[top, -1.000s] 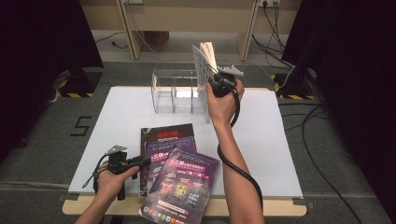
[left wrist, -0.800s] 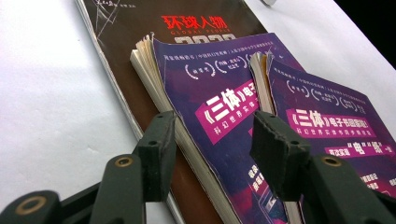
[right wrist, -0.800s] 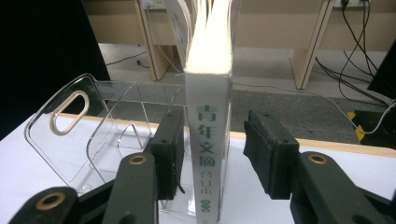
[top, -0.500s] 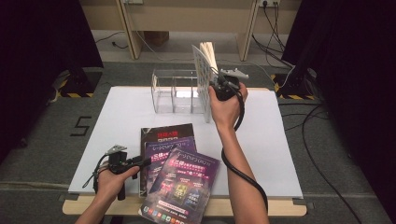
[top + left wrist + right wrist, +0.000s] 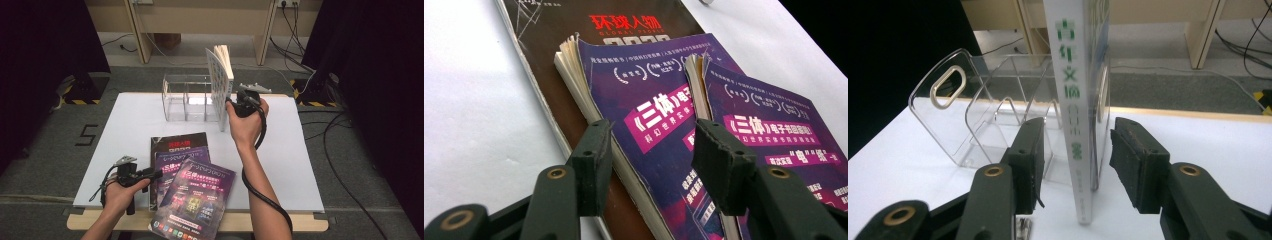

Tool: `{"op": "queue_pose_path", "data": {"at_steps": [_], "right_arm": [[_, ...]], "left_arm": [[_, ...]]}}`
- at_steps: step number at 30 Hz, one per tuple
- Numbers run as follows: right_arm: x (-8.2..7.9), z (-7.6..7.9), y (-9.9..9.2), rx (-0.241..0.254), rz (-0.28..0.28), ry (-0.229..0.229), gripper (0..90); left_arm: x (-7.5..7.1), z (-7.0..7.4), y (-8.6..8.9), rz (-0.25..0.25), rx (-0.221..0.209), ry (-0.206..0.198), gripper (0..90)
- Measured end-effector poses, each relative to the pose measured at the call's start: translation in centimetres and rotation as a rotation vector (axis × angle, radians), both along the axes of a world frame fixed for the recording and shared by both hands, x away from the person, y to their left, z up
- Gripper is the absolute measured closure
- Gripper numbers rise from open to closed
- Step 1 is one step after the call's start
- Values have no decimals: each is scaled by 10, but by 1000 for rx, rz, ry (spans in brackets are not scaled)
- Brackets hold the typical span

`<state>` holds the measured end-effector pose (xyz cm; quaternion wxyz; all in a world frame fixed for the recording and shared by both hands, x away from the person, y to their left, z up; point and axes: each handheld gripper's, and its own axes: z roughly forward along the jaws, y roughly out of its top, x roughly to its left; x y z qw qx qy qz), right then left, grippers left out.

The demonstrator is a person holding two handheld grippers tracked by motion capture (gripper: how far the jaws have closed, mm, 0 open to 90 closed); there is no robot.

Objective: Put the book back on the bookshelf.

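A dark-curtained room with grey floor and trailing cables surrounds a white counter [image 5: 130,135], behind which pale wooden furniture legs stand. At the far middle of the counter sits a clear plastic rack [image 5: 187,97] with several compartments and an oval handle hole in its end wall. A white book [image 5: 220,85] stands upright on its lower edge at the rack's right end, spine toward the person; whether it sits inside the last compartment or just against the rack's outer wall is hard to tell. The right tongs [image 5: 239,102] are level with the book's lower part, and in the right gripper view the book's spine [image 5: 1075,125], printed with green characters, rises between the two black jaws, which stand apart on either side with a visible gap to each pad, so nothing is clamped. Near the front edge lie three magazines fanned one over another: a dark brown one [image 5: 172,142] at the bottom, a purple one [image 5: 175,162] on it, and a second purple one [image 5: 195,197] uppermost, its corner overhanging the counter's edge. The left tongs [image 5: 152,174] rest low at the left of this stack, jaws apart and empty, pointing at the magazines' edges [image 5: 589,100].
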<state>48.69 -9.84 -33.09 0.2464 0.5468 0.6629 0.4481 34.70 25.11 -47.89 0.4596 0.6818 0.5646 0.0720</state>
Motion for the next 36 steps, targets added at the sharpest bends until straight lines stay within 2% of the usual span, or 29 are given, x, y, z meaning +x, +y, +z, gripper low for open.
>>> {"op": "queue_pose_path", "data": {"at_steps": [4,14,18,27,31,36], "right_arm": [[-8,-7,-3,1,13,25,566],[-27,-37,-10,16,50,141,567],[-36,-52,-11,6,70,197,568],[-61,-85,-18,-4,91,361,568],[-69,-94,-22,-9,104,418,565],[-77,-105,-25,-26,122,458,558]], "left_arm": [[0,0,-3,-11,4,-3,499],[1,2,-11,-35,8,-4,497],[1,4,-16,-51,13,-9,497],[3,3,-30,-95,29,0,491],[4,0,-37,-112,38,10,484],[5,-3,-43,-125,51,18,479]]}}
